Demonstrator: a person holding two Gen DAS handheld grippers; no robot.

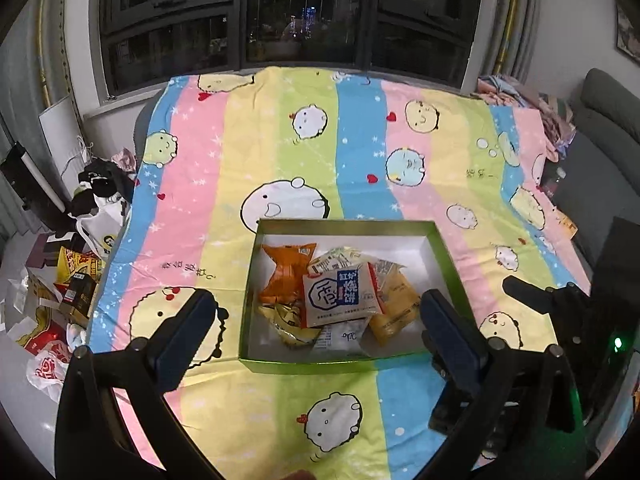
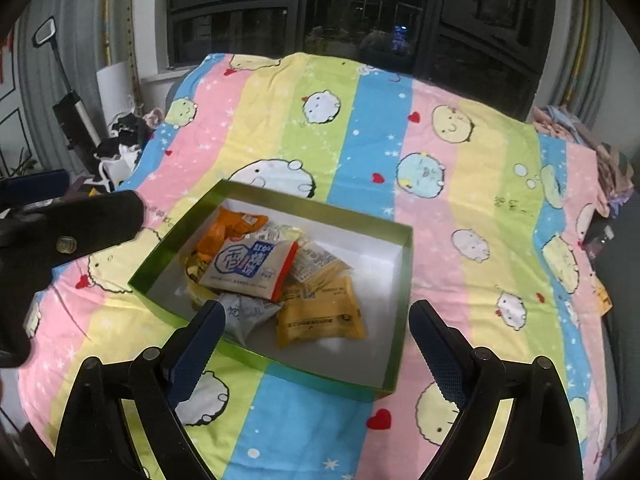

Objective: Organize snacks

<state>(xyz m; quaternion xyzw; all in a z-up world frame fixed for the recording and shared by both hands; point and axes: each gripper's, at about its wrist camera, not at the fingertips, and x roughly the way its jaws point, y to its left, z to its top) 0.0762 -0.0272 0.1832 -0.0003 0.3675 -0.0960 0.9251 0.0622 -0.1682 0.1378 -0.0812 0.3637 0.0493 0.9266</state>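
Green-walled box (image 1: 360, 225) with a white inside, set on a striped cartoon-print cloth (image 1: 256, 152) over a table in front of a dark night window (image 1: 280, 12); seen also from the right wrist as the same box (image 2: 403, 292), angled, on the same cloth (image 2: 460, 240)

Inside the box, heaped toward its left half: white and blue biscuit packet (image 1: 340, 294) lying topmost, tilted across the others; orange crinkled packet (image 1: 286, 270) at the far left corner; yellow-orange packet (image 1: 394, 308) at the near right, partly under the white one; gold foil packet (image 1: 286, 322) at the near left; pale white and blue packet (image 1: 340, 336) at the near edge; a few small pale sachets behind, print too small to read; right part of the box floor bare

Left gripper (image 1: 316, 316) above the near side of the box, jaws wide apart, nothing between the pads, no contact with any packet; right gripper (image 2: 316, 330) likewise over the near wall of the box, jaws spread wide, empty, pads clear of the yellow-orange packet (image 2: 320, 316) and the white and blue packet (image 2: 250, 266) beyond them

Off the table's left edge, on the floor: loose snack bags and cartons (image 1: 64, 300) in a jumble; grey sofa (image 1: 600, 152) at the right
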